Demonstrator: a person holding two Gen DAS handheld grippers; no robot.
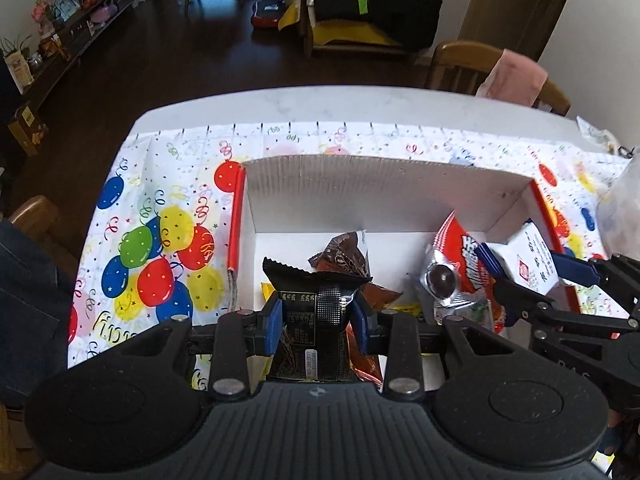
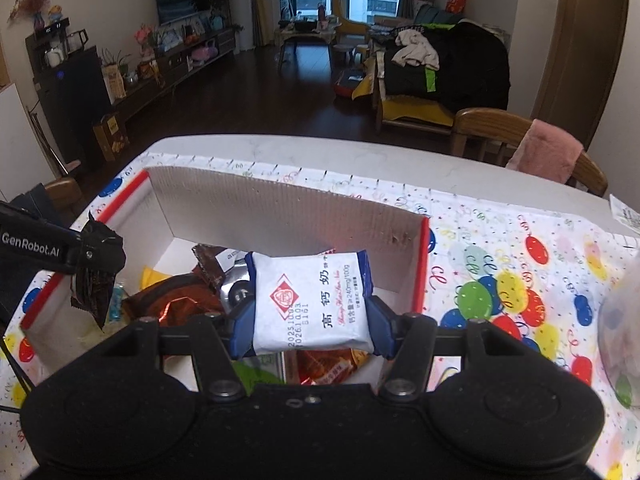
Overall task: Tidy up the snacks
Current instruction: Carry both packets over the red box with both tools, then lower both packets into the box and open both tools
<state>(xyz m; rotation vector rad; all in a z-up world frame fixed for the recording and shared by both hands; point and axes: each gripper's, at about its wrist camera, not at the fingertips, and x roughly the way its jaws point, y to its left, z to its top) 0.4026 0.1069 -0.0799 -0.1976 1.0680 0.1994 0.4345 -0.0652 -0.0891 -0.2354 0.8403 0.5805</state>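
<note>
My left gripper is shut on a black snack packet and holds it above the near part of a white cardboard box with red outer sides. My right gripper is shut on a white and blue snack packet above the same box. In the left wrist view the right gripper and its white packet show over the box's right side. In the right wrist view the left gripper and its black packet show at the left. Several snacks lie inside, among them a brown packet and a red packet.
The box stands on a balloon-print tablecloth over a white table. A wooden chair with a pink cloth stands at the far right edge. A clear plastic bag lies at the right. A living room lies beyond.
</note>
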